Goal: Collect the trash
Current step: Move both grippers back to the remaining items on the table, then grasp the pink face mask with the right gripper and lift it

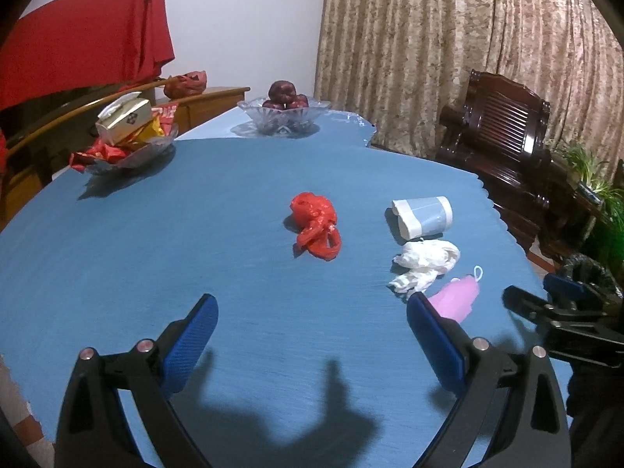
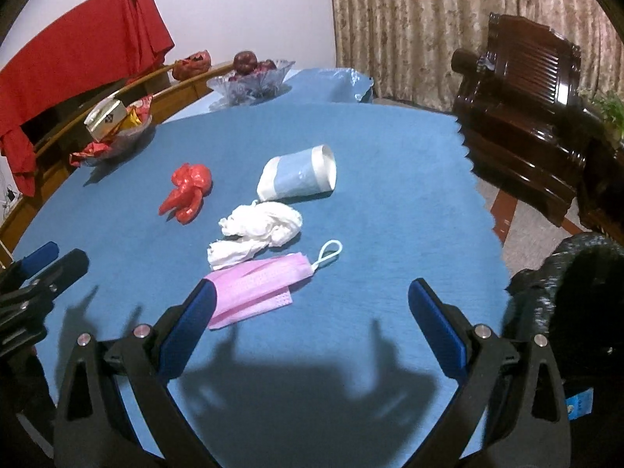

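Note:
Trash lies on a blue tablecloth (image 1: 195,234): a crumpled red plastic bag (image 1: 316,224) (image 2: 187,191), a tipped blue-and-white paper cup (image 1: 423,216) (image 2: 298,173), a wad of white tissue (image 1: 423,263) (image 2: 257,232) and a pink face mask (image 1: 454,296) (image 2: 253,290). My left gripper (image 1: 312,312) is open above bare cloth, short of the red bag. My right gripper (image 2: 312,298) is open too; its left finger overlaps the mask's near end. Each gripper shows at the edge of the other's view.
A black trash bag (image 2: 577,280) (image 1: 589,273) gapes off the table's right edge. Far left stands a glass dish of snacks and a tissue box (image 1: 124,132); a glass fruit bowl (image 1: 282,111) is at the back. A dark wooden chair (image 2: 518,117) stands right.

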The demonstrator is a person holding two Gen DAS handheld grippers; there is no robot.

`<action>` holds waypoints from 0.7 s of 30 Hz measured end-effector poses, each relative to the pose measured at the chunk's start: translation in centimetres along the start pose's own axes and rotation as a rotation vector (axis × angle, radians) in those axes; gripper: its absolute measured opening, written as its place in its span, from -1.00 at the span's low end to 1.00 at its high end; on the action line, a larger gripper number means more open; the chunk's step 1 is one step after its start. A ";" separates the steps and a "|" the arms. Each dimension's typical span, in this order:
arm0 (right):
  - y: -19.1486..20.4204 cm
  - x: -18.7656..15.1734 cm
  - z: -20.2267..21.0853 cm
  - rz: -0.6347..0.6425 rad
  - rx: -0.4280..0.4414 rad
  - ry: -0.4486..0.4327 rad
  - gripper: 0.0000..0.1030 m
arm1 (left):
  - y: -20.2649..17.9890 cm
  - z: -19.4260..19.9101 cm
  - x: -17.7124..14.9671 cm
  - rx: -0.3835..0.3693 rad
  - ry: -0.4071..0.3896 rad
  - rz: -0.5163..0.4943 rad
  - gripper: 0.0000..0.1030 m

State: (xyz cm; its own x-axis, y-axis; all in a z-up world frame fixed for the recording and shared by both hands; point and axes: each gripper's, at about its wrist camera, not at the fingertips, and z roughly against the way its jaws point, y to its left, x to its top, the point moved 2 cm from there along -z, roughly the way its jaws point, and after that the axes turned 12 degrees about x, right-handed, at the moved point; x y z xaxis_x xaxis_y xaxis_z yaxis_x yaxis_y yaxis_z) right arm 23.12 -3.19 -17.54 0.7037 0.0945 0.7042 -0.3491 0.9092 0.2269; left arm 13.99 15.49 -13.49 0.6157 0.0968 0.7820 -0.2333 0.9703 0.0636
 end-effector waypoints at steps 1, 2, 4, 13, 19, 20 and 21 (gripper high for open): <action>0.0 0.0 -0.6 -0.002 -0.003 0.008 0.86 | 0.1 -0.2 0.0 0.001 0.002 0.003 0.85; 0.1 0.1 -1.2 -0.001 -0.005 0.013 0.86 | 0.2 -0.4 0.0 0.002 0.004 0.006 0.85; 0.0 0.0 -2.1 -0.001 -0.011 0.031 0.86 | 0.4 -0.7 -0.1 0.005 0.007 0.010 0.85; 1.0 -0.6 -5.6 0.001 0.005 0.101 0.84 | 1.5 -2.1 -0.1 0.021 0.022 0.028 0.85; 1.4 -1.0 -6.5 -0.003 0.031 0.127 0.54 | 1.9 -2.8 -0.2 0.024 0.032 0.034 0.85; 1.5 -1.0 -6.6 -0.003 0.039 0.129 0.47 | 1.9 -2.8 -0.2 0.023 0.034 0.034 0.85; 1.6 -1.0 -6.6 -0.003 0.048 0.130 0.42 | 1.9 -2.9 -0.3 0.023 0.035 0.034 0.85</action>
State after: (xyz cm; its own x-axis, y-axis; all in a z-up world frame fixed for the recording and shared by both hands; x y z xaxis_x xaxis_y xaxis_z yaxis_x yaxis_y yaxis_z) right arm 25.93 0.84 -22.29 0.7781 0.1467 0.6108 -0.3740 0.8894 0.2628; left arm 15.58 17.94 -15.37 0.6330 0.1376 0.7618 -0.2713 0.9611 0.0518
